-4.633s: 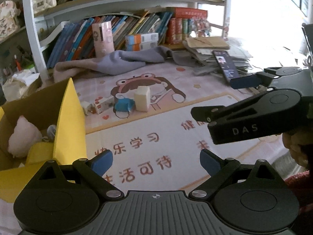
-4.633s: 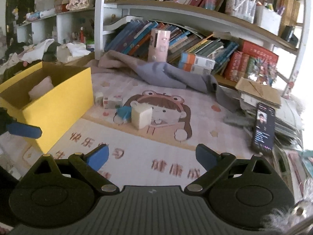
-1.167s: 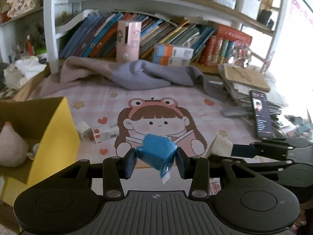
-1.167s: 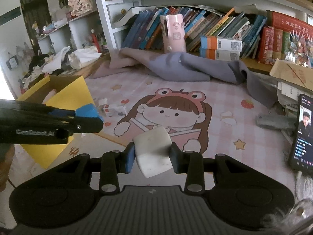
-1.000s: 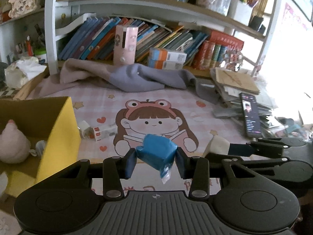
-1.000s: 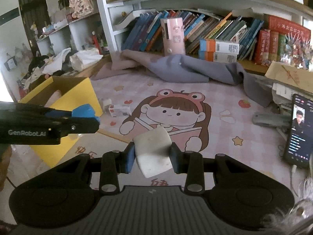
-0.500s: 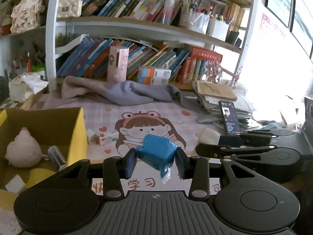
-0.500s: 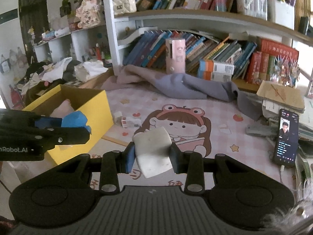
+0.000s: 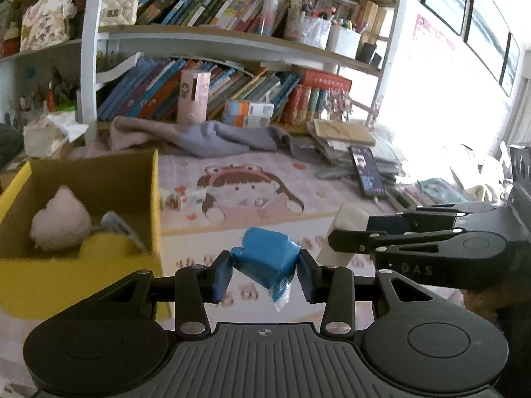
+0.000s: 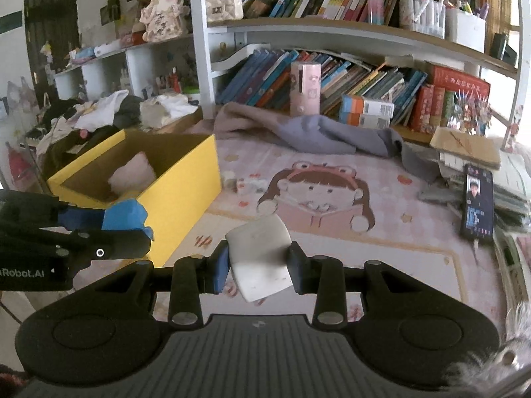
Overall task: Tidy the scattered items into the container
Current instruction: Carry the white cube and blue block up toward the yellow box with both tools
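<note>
Blue packet point(image 9: 268, 260) clamped in the left tool point(image 9: 265, 273), held in the air just right of the yellow box point(image 9: 154, 199) and a little above its rim. White block point(image 10: 260, 253) gripped in the right tool point(image 10: 259, 267), tilted, raised over the front part of the tabletop. Both tools close side by side, apart from each other. Yellow box point(image 10: 179, 199) at the left edge of the tabletop point(image 10: 398, 265), open on top, with a pink plush point(image 9: 59, 220) and some small item inside. Two small boxes point(image 9: 181, 199) lying on the cartoon mat just right of the box. Grey cloth point(image 10: 318, 136) crumpled along the back edge, below the books. Phone point(image 10: 478, 204) at the right edge, screen lit.
</note>
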Demonstrator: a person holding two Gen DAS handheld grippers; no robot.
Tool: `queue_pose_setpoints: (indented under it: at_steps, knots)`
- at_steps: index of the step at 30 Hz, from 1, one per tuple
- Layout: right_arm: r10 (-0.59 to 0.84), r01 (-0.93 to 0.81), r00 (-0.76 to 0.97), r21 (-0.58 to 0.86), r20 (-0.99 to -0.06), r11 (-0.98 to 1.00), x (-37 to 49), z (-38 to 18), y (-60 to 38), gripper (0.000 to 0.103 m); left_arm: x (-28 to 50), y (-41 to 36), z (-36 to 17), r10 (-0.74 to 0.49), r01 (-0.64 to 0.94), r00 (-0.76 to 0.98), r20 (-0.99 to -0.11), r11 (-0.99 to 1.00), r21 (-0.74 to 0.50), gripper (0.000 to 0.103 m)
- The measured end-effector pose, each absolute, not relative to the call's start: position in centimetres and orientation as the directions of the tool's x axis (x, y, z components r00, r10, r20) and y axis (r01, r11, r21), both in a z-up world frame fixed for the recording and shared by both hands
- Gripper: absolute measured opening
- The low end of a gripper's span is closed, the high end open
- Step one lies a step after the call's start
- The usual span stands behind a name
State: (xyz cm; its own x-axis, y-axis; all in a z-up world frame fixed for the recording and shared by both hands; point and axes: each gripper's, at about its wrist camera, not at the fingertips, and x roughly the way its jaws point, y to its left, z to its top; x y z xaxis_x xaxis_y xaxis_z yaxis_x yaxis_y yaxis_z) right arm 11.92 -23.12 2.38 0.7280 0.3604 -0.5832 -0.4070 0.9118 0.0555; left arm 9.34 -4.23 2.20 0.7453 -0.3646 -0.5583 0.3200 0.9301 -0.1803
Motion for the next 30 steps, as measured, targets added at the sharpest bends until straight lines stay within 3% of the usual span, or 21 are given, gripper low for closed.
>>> queue_pose_setpoints:
  at_steps: [16, 30]
  knots:
    - [0.36, -0.413, 0.677, 0.074, -0.642, 0.908, 4.0, 1.2, -18.4, 0.034, 2.8, 0.3, 0.2, -0.388, 0.337, 0.686, -0.615, 0.919, -0.204, 0.04]
    - [0.44, -0.522, 0.619, 0.078, -0.651, 0.849, 2.5, 1.2, -14.6, 0.033, -0.2, 3.6, 0.4, -0.32, 0.25, 0.723, -0.612, 0.948, -0.199, 0.04]
